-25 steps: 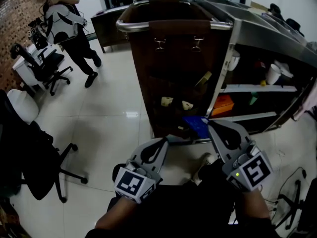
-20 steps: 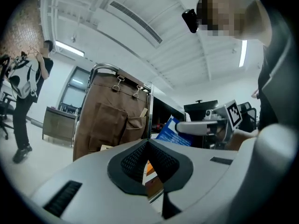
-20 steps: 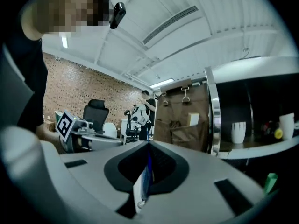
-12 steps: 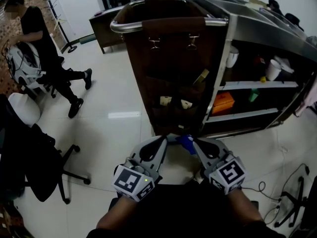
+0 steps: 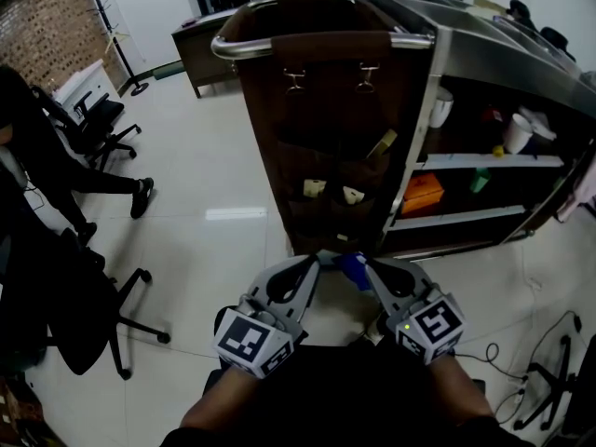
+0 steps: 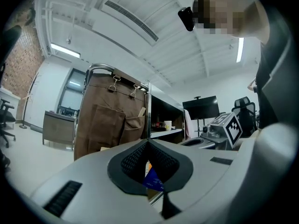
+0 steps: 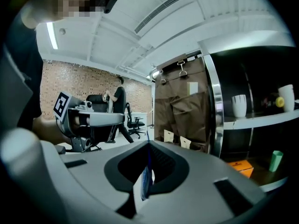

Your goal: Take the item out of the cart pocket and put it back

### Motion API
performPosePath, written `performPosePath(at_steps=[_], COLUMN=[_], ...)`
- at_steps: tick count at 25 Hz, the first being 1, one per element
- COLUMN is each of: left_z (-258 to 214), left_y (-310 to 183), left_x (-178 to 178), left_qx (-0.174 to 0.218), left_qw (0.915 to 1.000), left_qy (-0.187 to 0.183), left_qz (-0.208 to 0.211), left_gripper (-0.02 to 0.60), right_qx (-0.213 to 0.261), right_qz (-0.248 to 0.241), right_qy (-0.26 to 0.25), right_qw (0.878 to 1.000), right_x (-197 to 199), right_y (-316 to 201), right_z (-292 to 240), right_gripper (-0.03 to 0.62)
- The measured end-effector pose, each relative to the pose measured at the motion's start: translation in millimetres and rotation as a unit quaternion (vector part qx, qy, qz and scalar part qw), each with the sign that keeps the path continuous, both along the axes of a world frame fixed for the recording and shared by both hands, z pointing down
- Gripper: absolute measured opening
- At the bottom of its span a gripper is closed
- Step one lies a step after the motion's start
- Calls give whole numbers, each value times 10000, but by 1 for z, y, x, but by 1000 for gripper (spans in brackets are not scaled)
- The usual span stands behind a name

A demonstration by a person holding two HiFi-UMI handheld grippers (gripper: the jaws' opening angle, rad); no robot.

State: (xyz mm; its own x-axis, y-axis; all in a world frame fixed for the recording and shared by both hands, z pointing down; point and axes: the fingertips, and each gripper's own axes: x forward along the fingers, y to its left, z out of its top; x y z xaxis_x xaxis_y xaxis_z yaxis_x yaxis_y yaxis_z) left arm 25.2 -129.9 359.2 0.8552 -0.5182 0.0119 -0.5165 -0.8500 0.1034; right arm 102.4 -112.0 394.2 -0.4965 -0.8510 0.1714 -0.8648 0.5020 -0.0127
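One blue item (image 5: 353,269), mostly hidden inside right tool (image 5: 368,268).

Tile floor (image 5: 214,175) (glossy), office chair (image 5: 101,124), brick wall (image 5: 51,26)

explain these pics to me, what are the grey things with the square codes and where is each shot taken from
This is a person working, not a robot. They hold two grey two-jaw clamps: the left gripper and the right gripper; the coded cubes are part of them. The wide picture comes from a camera on the person's head, looking down. The other two come from cameras riding on each gripper, looking along its jaws. There's no table: a cart with brown cloth pockets stands on a tiled floor, a cup and an orange box on its shelves. The right gripper is shut on a thin blue card, held clear of the pockets. The left jaws are together too, beside the card; whether they grip it isn't clear.
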Motion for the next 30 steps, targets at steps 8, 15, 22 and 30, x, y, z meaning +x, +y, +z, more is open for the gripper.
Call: performPosePath(at_steps=[8, 15, 22, 30], left_z=[1, 0, 2, -7], left_y=[4, 1, 0, -3], left_x=[3, 2, -1, -5], left_qx=[126, 242, 128, 342], left_qw=[9999, 9996, 9998, 9992], left_qy=[-82, -117, -148, -117], left_qz=[61, -52, -99, -160], left_gripper=[0, 0, 0, 0], right_qx=[21, 13, 20, 173], right_qz=[-56, -62, -96, -183], right_qy=[-23, -21, 5, 22], right_qw=[10000, 10000, 10000, 9997], right_x=[-5, -5, -5, -7], right_y=[3, 2, 3, 2], right_z=[-1, -1, -1, -26], right_gripper=[15, 14, 15, 14])
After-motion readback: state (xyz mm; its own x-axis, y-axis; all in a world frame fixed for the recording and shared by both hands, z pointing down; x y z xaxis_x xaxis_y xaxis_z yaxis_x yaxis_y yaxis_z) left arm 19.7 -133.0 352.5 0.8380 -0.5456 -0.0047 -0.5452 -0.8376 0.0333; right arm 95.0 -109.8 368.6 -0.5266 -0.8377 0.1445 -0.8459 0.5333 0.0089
